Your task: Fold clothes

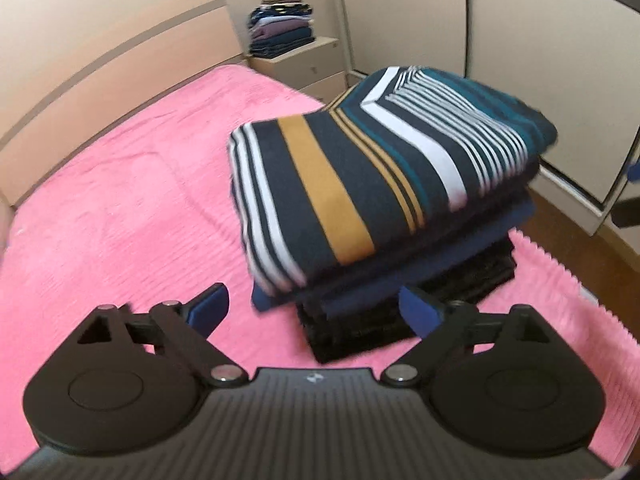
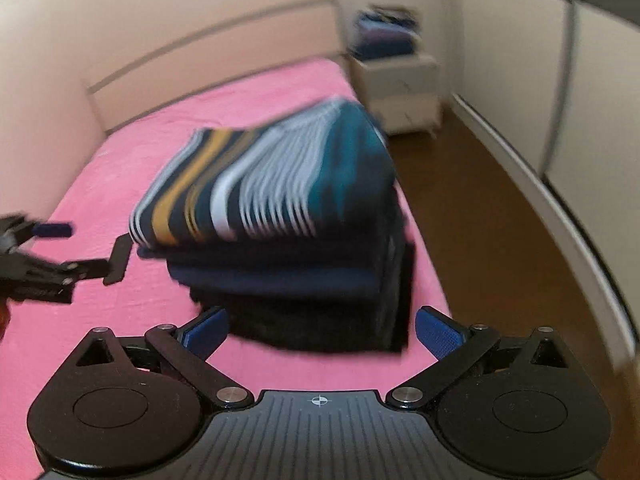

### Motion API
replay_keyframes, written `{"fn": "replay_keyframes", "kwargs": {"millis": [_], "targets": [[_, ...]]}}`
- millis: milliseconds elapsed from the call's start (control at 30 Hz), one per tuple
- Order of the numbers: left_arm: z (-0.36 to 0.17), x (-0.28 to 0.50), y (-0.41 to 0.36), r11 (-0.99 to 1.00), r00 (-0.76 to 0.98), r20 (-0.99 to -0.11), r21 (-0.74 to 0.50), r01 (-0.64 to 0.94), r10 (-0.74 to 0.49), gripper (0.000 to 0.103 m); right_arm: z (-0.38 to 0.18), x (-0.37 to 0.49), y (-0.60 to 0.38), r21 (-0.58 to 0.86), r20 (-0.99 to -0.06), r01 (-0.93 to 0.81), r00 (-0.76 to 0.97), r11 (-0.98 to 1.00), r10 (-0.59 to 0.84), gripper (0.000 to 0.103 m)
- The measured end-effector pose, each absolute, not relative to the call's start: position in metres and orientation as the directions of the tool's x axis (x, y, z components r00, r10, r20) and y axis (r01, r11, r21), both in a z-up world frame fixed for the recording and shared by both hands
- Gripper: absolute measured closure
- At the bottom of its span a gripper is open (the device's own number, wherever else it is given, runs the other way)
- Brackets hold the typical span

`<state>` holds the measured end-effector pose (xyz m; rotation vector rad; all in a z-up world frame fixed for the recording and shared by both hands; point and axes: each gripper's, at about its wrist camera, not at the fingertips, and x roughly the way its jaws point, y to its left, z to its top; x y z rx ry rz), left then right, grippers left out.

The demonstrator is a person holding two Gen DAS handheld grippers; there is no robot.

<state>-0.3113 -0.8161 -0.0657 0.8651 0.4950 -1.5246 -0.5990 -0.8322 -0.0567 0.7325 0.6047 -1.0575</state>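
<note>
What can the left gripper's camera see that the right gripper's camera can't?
Only the left wrist view shows the striped shirt's stripes sharply and a sliver of the right gripper at its right edge, too cropped to tell if it is open.

Only the right wrist view shows the left gripper from the side, fingers apart, and a wide strip of brown floor.

Both show the folded stack on the pink bed cover, the headboard, the bedside cabinet with more folded clothes on it, and each camera's own open gripper.
</note>
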Motion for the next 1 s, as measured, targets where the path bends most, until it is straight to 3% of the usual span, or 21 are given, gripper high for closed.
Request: {"fn": "replay_keyframes", "kwargs": {"millis": [233, 567, 767, 1000], "targets": [[-0.046, -0.313, -0.758, -0.051, 0.039, -0.753, 0.095, 0.994, -0.657, 0.01, -0.036, -0.585, -0.78, 0.23, -0.759, 0.946, 0.321, 0.228, -0.567, 0.001], [-0.007, -0.279, -0.703, -0.039, 0.019, -0.691, 0.068, 0.997, -0.723, 0.006, 0.016, -0.55, -0.714, 0.207, -0.688, 0.972, 0.226, 0.113, -0.69, 0.001], [0.009, -0.253, -0.669, -0.047, -0.072, -0.691, -0.055, 0.997, -0.719, 0.002, 0.034, -0.529, -0.675, 0.184, -0.692, 0.979, 0.188, 0.082, -0.696, 0.001], [0.011, -0.25, -0.63, -0.072, -0.099, -0.715, -0.069, 0.995, -0.692, 0.002, 0.037, -0.505, -0.624, 0.126, -0.69, 0.986, 0.163, 0.105, -0.705, 0.001]]}}
